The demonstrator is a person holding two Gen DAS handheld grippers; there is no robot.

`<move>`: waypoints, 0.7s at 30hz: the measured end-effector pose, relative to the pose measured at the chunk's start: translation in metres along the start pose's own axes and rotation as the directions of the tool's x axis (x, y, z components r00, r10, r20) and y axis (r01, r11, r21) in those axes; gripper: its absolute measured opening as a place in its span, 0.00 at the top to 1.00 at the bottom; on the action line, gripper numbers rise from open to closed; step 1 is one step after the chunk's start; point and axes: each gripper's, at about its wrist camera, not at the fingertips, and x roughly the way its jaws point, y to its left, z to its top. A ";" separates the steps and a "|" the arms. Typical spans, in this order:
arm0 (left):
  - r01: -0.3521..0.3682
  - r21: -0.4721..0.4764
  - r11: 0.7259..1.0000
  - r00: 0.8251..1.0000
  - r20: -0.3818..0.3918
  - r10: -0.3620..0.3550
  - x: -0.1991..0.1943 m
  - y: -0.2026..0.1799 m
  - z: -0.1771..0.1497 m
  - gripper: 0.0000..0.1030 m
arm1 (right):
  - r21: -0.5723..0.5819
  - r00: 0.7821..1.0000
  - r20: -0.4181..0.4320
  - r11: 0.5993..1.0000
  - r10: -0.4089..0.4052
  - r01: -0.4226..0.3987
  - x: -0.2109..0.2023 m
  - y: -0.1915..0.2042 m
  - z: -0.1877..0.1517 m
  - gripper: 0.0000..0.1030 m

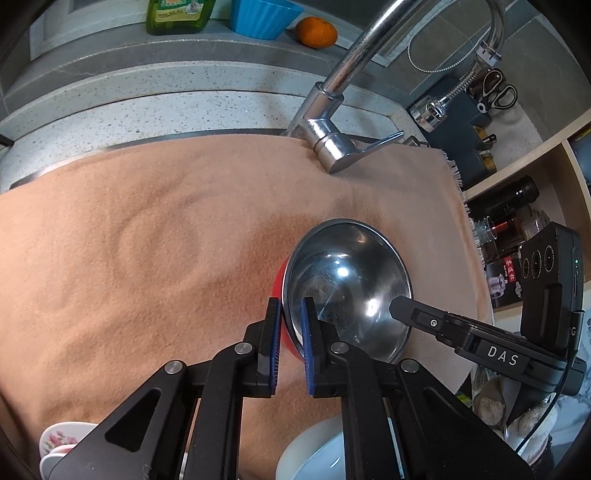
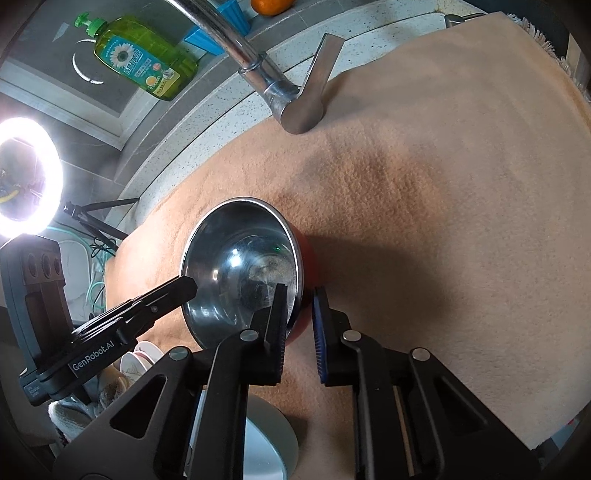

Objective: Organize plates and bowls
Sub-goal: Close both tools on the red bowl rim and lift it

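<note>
A steel bowl with a red outside (image 1: 347, 284) stands on a tan towel (image 1: 147, 240). My left gripper (image 1: 291, 328) straddles its left rim, one finger inside and one outside, jaws close on the rim. In the right wrist view my right gripper (image 2: 300, 317) straddles the right rim of the same bowl (image 2: 240, 258), with a small gap at the outer pad. The right gripper's finger (image 1: 402, 310) shows in the left wrist view, over the bowl's right rim. A white plate (image 1: 314, 454) and a floral bowl (image 1: 59, 439) lie below the left gripper.
A chrome faucet (image 1: 332, 122) rises at the towel's far edge. Behind it stand a green soap bottle (image 2: 144, 59), a blue cup (image 1: 262, 16) and an orange (image 1: 316, 31). A ring light (image 2: 26, 177) glows left. Shelves with bottles (image 1: 517, 206) are at the right.
</note>
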 end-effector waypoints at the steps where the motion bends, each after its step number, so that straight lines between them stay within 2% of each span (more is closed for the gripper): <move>1: 0.001 0.000 1.000 1.000 0.000 -0.001 -0.001 0.000 0.000 0.91 | -0.001 1.000 0.001 1.000 -0.004 0.004 0.000 0.001 0.000 0.88; 9: 0.018 0.004 1.000 1.000 0.020 -0.018 -0.017 -0.003 -0.007 0.91 | -0.011 1.000 0.013 1.000 -0.004 0.004 -0.012 0.007 -0.004 0.88; 21: 0.038 -0.010 0.999 0.996 0.084 -0.037 -0.061 0.005 -0.025 0.91 | -0.085 0.999 0.033 0.996 0.009 -0.006 -0.040 0.043 -0.019 0.88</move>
